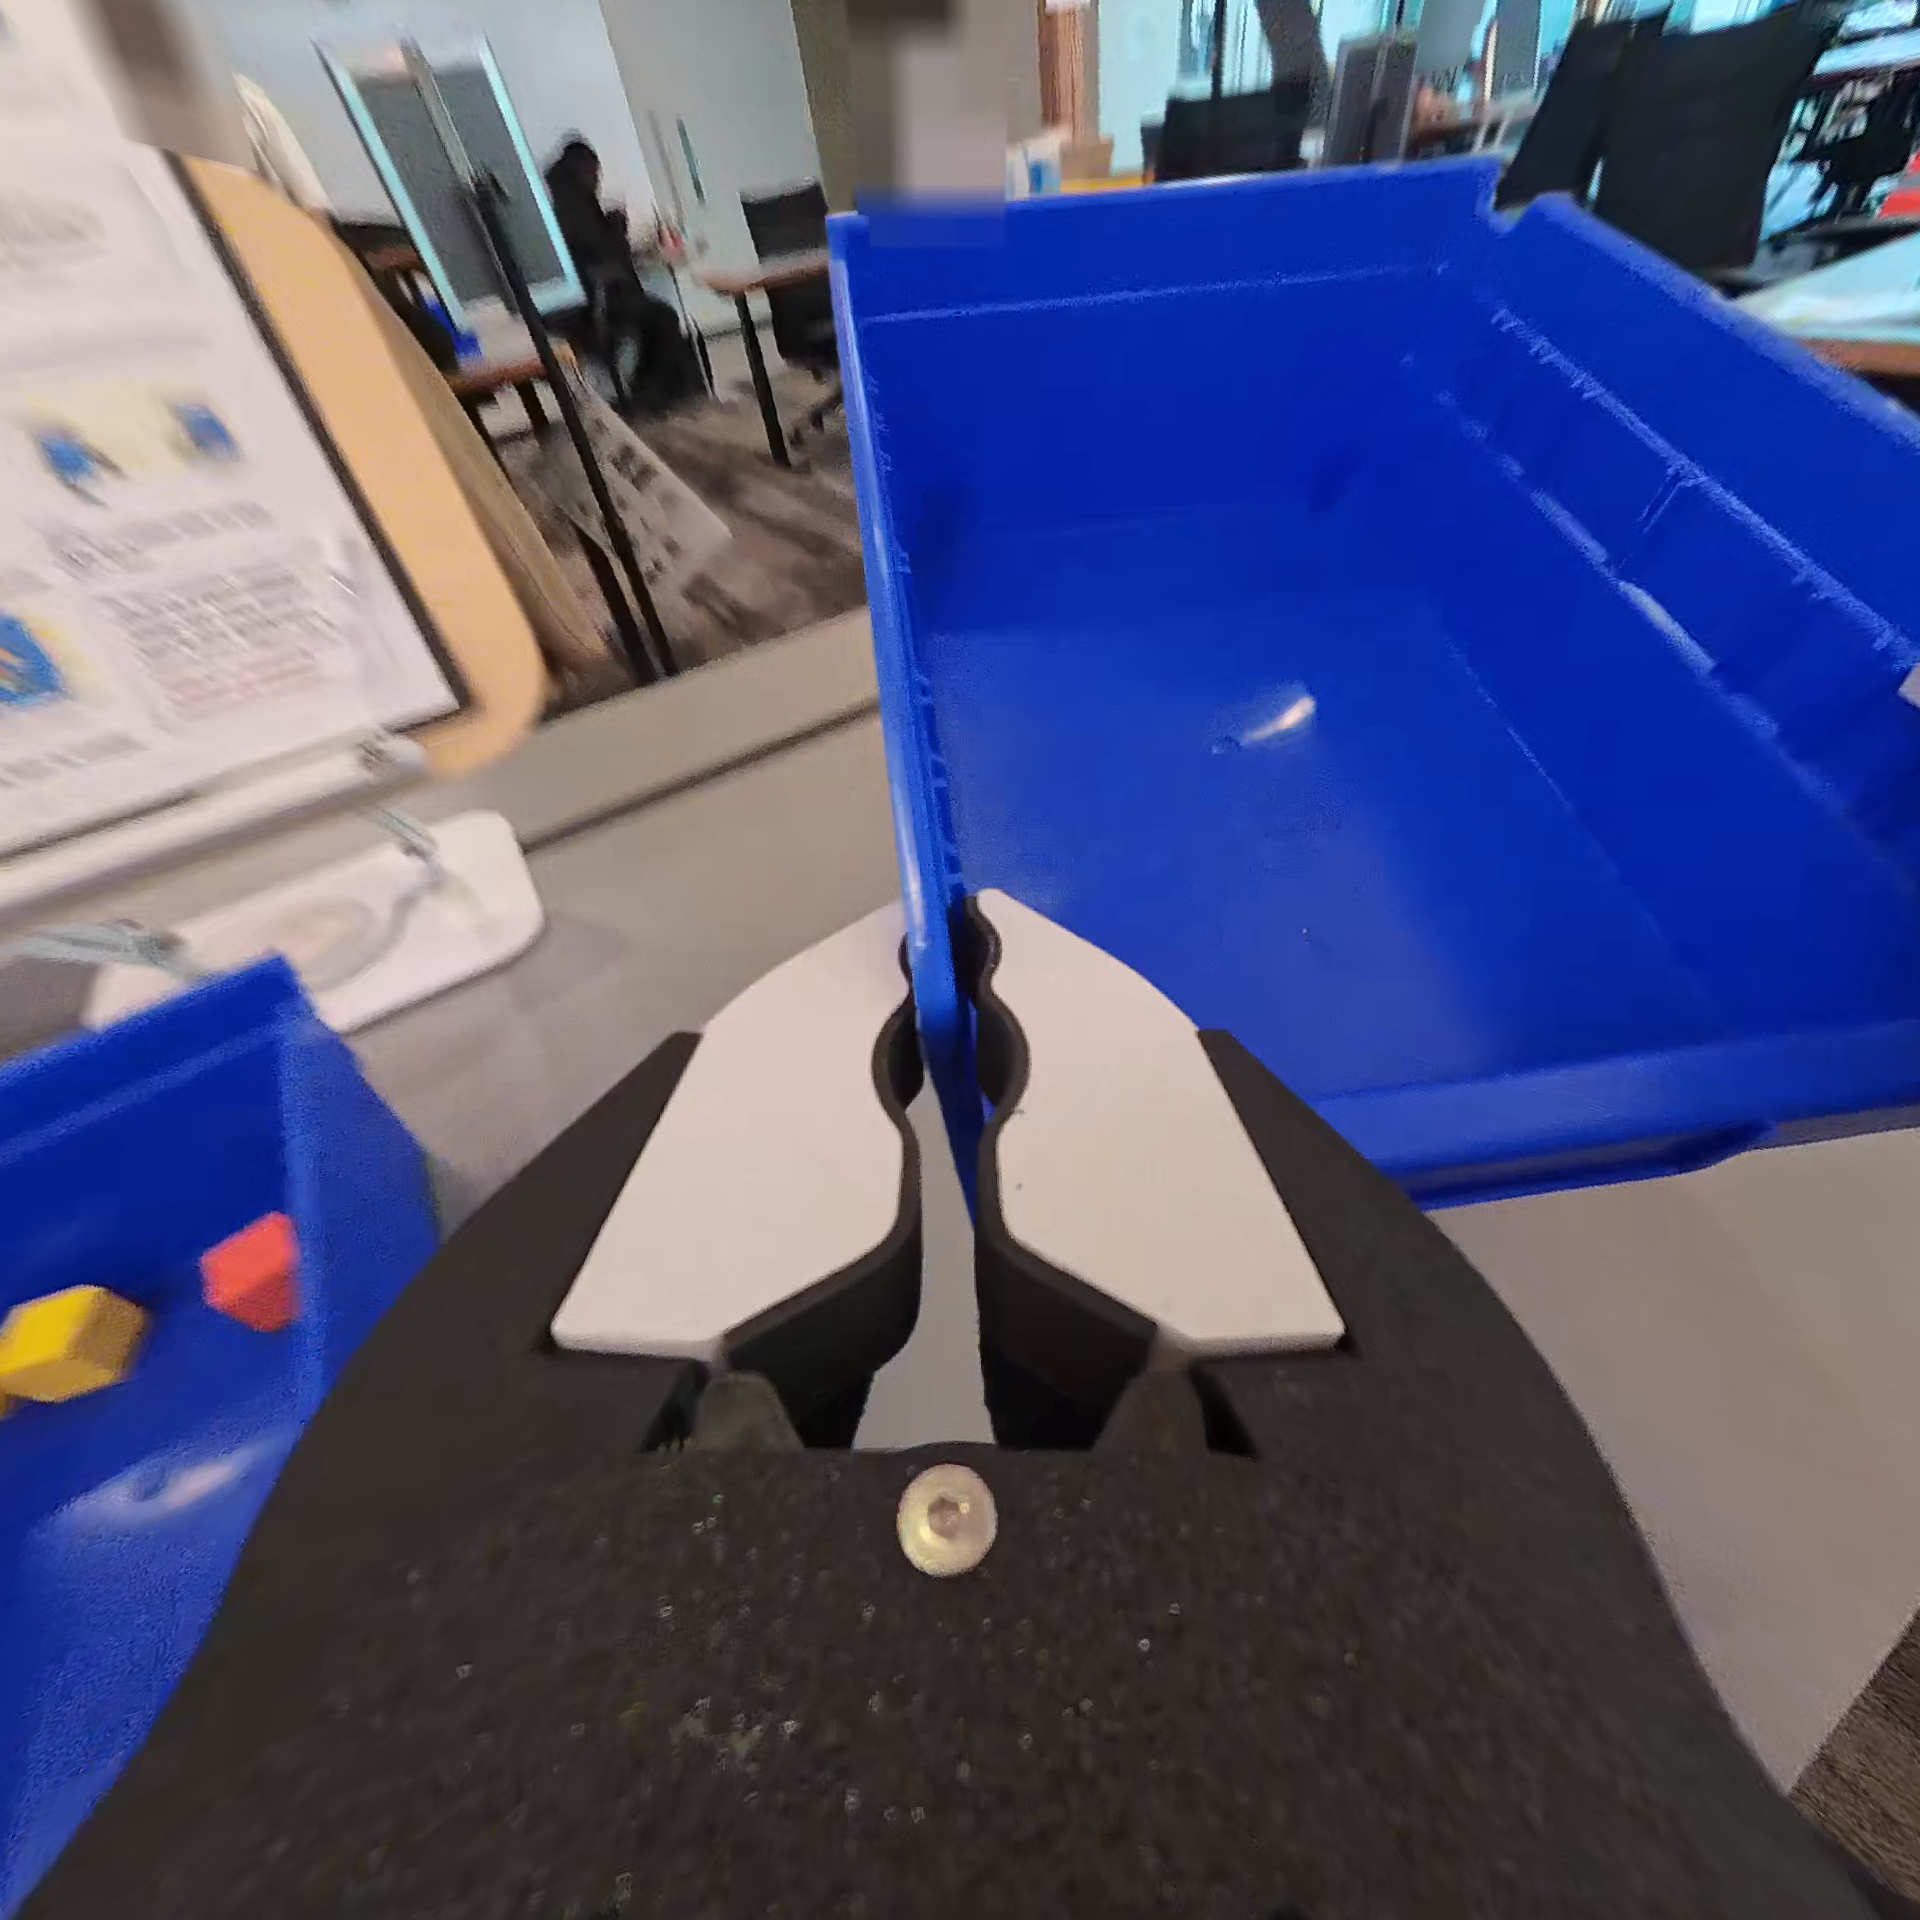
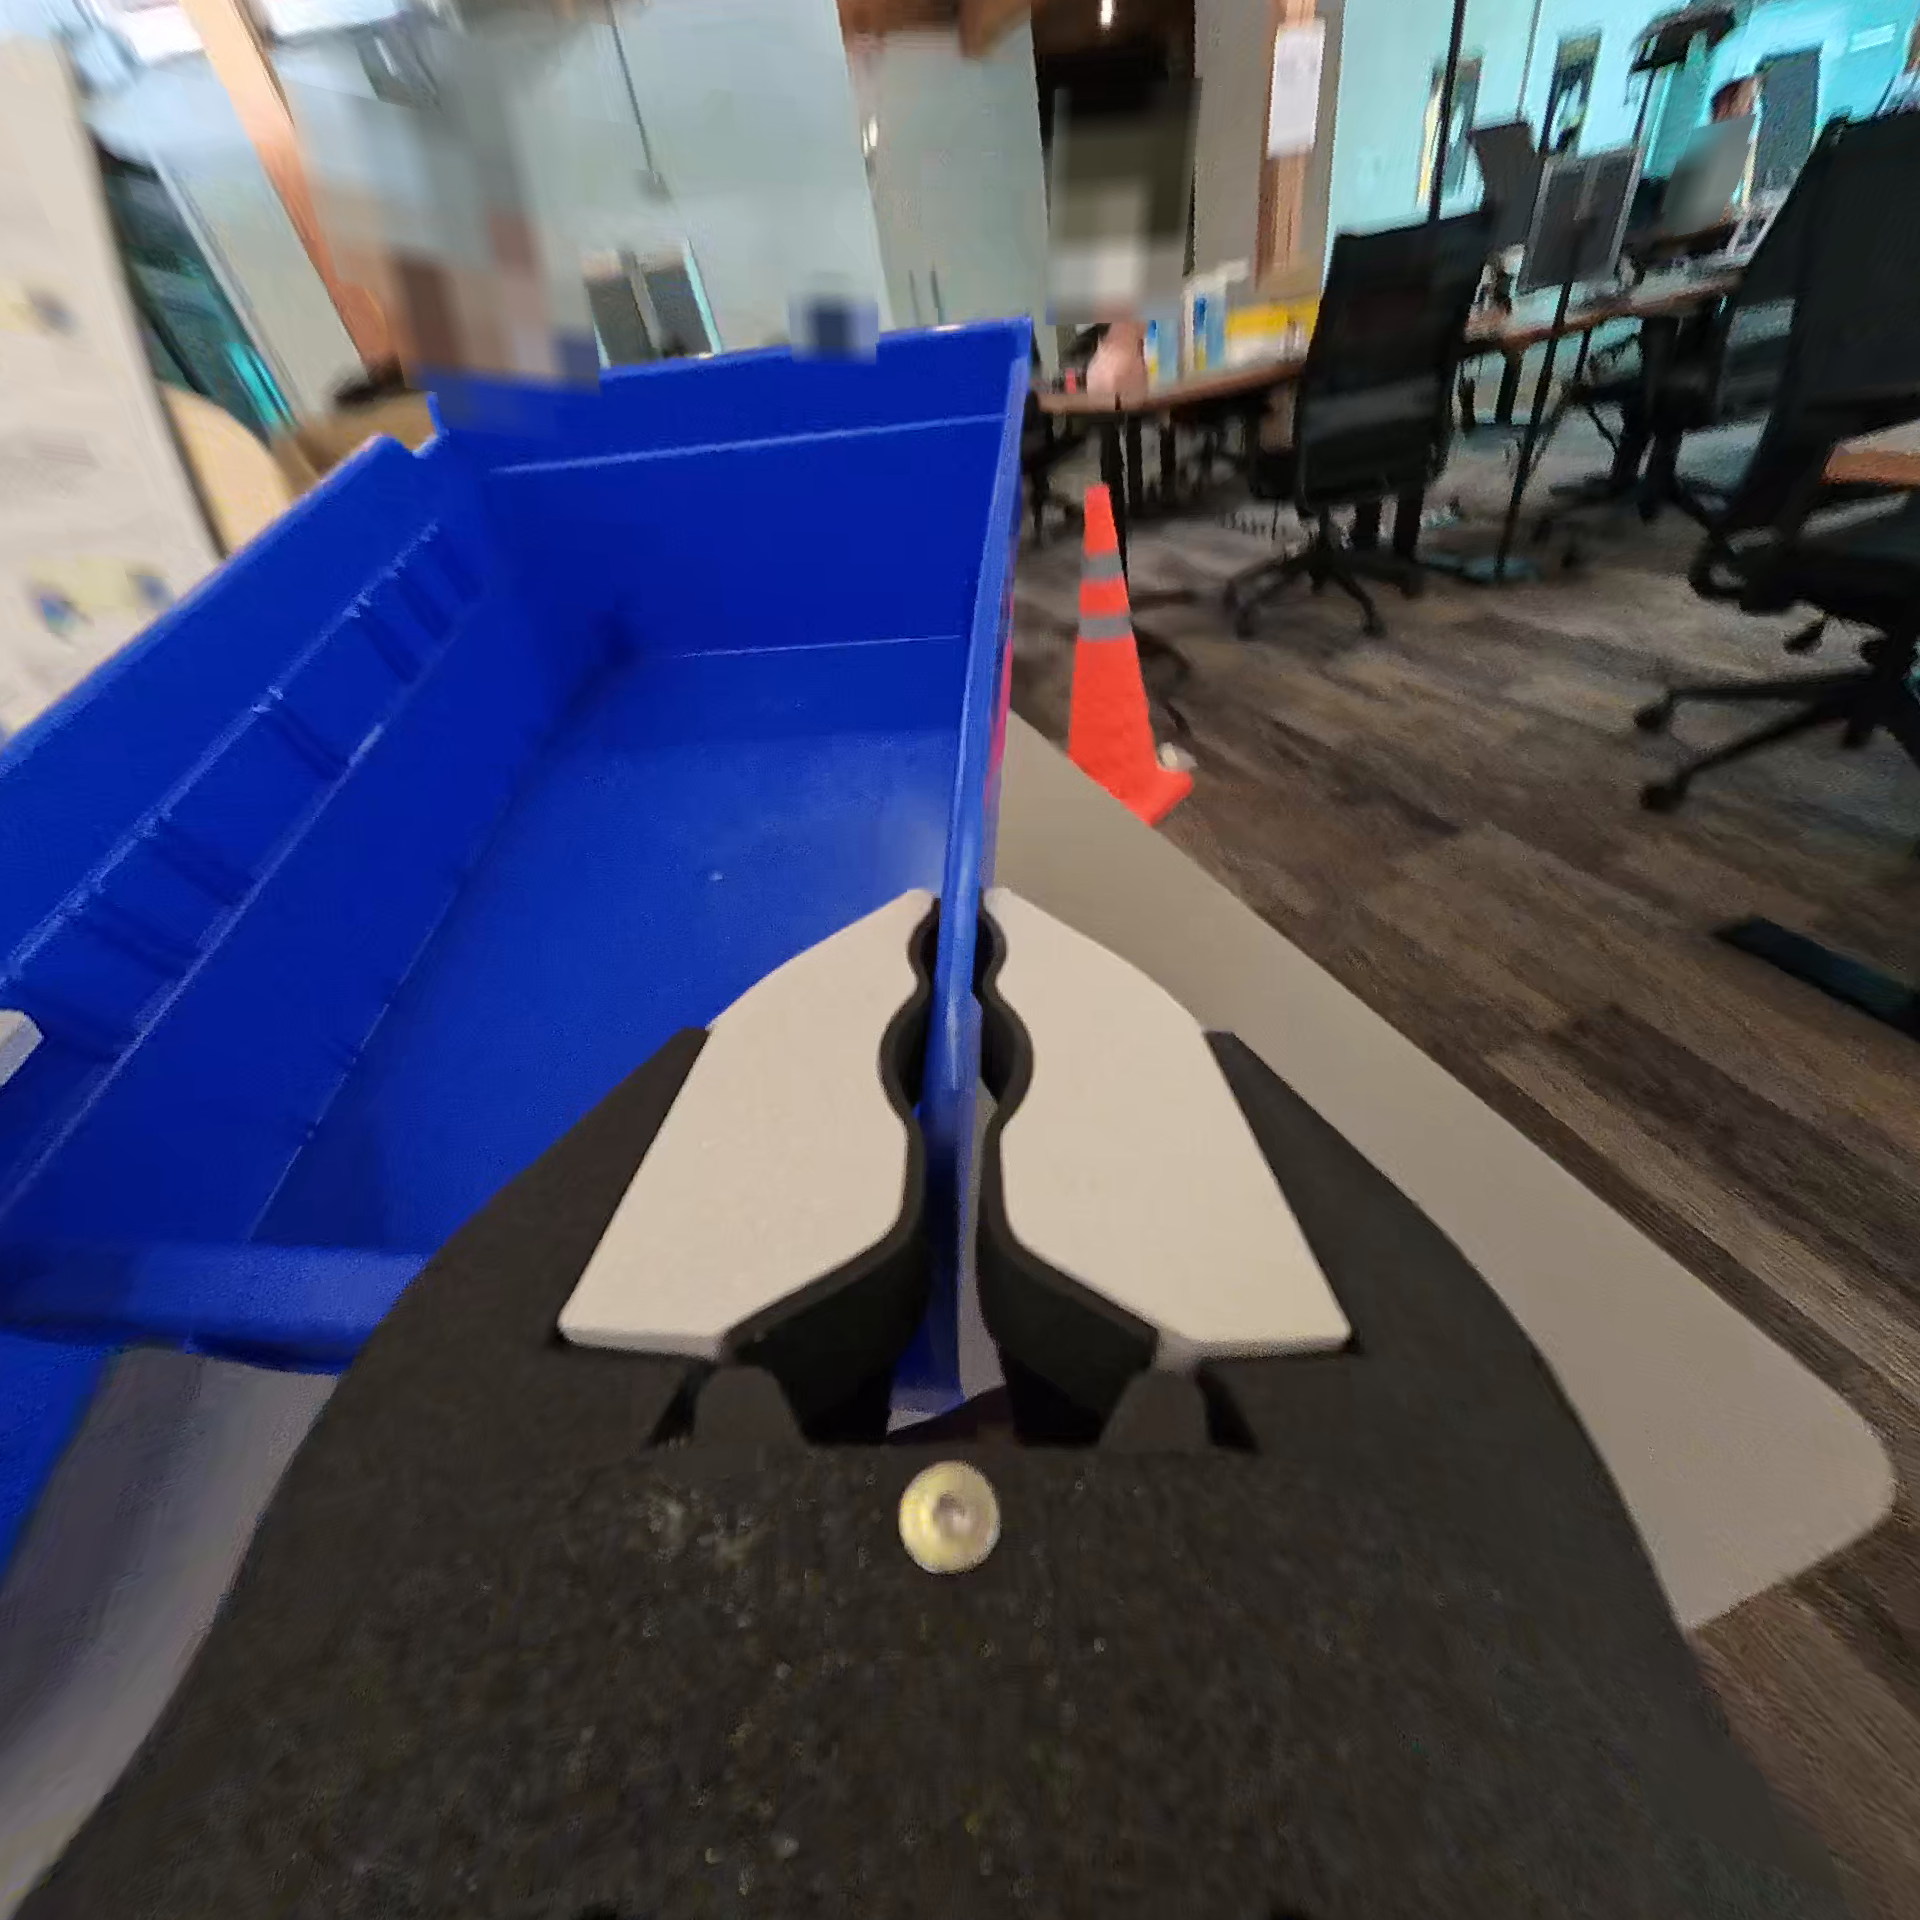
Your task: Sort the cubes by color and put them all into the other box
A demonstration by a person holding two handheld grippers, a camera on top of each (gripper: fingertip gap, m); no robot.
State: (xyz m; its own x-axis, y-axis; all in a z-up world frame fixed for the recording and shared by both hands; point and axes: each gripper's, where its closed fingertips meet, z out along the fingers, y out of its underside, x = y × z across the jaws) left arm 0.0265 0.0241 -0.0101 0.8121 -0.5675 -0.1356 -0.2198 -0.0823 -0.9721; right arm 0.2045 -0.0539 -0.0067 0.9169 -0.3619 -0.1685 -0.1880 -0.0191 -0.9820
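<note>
While both grippers clamp one blue bin, it hangs tilted above the grey table, its near lip clear of the surface. Left gripper: clenched on the bin's left wall, the thin plastic edge pinched between the wavy grey pads. Right gripper: clenched likewise on the right wall, which runs edge-on between its pads.

Materials: bin of smooth moulded plastic, rectangular, with ribbed slots along the side walls and a stepped rim. Gripper bodies are black and grainy, each with a bright screw at centre.

Edges and room: the table top is matte grey with a rounded near-right corner; it ends just right of the bin, with wood-pattern floor beyond. An orange cone stands on that floor, well apart from the bin. Office chairs sit farther right.

Contents: the held bin holds no cubes; only a pale scuff or glare marks its floor. A second bin, also blue, sits near left on the table. It holds a red cube and a yellow cube, near each other; the remainder of its interior is out of view. A white poster board stands far left.
</note>
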